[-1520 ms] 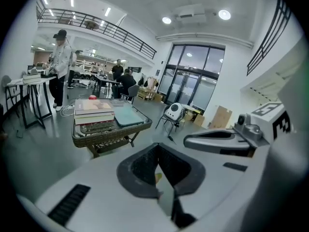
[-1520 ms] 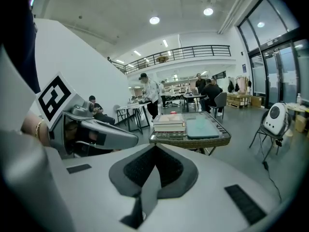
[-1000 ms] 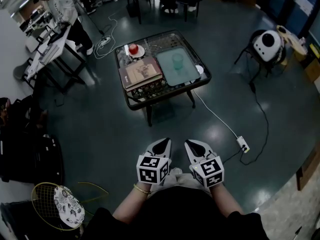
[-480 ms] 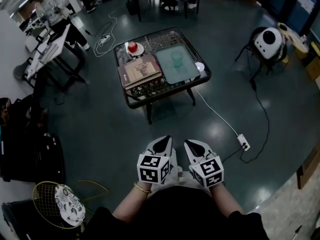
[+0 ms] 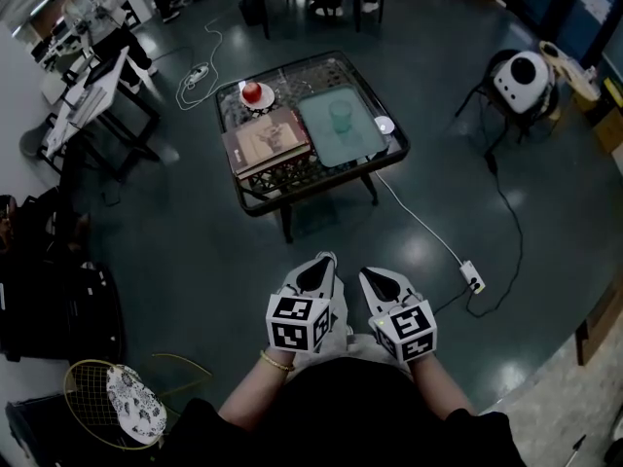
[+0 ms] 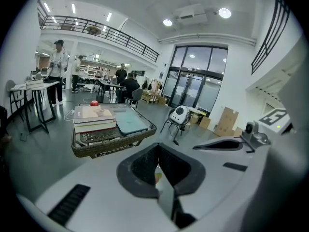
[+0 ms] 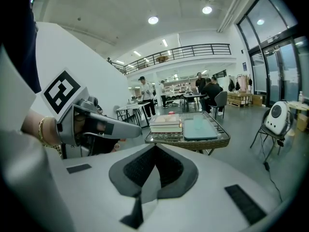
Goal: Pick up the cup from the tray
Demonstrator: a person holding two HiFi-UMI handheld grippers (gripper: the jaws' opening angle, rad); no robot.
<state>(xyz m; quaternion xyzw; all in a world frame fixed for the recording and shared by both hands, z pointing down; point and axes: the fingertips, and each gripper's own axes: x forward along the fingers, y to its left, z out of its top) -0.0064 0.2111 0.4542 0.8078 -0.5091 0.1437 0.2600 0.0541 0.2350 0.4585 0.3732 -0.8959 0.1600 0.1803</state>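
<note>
A translucent green cup (image 5: pixel 341 115) stands upright on a teal tray (image 5: pixel 331 142), on the right half of a low glass-topped table (image 5: pixel 321 178) some way ahead of me. My left gripper (image 5: pixel 320 262) and right gripper (image 5: pixel 374 279) are held side by side close to my body, far short of the table, both shut and empty. In the left gripper view the shut left gripper (image 6: pixel 157 149) points toward the table (image 6: pixel 96 146) and tray (image 6: pixel 131 122). The right gripper view has the shut right gripper (image 7: pixel 155 149) facing the tray (image 7: pixel 199 128).
Stacked books (image 5: pixel 265 141) lie left of the tray, and a red apple on a plate (image 5: pixel 252 92) sits behind them. A white cable with a power strip (image 5: pixel 472 281) crosses the floor at right. A round white device on a stand (image 5: pixel 521 84) is far right. A desk with a person (image 5: pixel 92 8) is at far left.
The table has drifted slightly left and up in the head view. The person at the far left has moved further away. Both grippers keep their place and stay shut.
</note>
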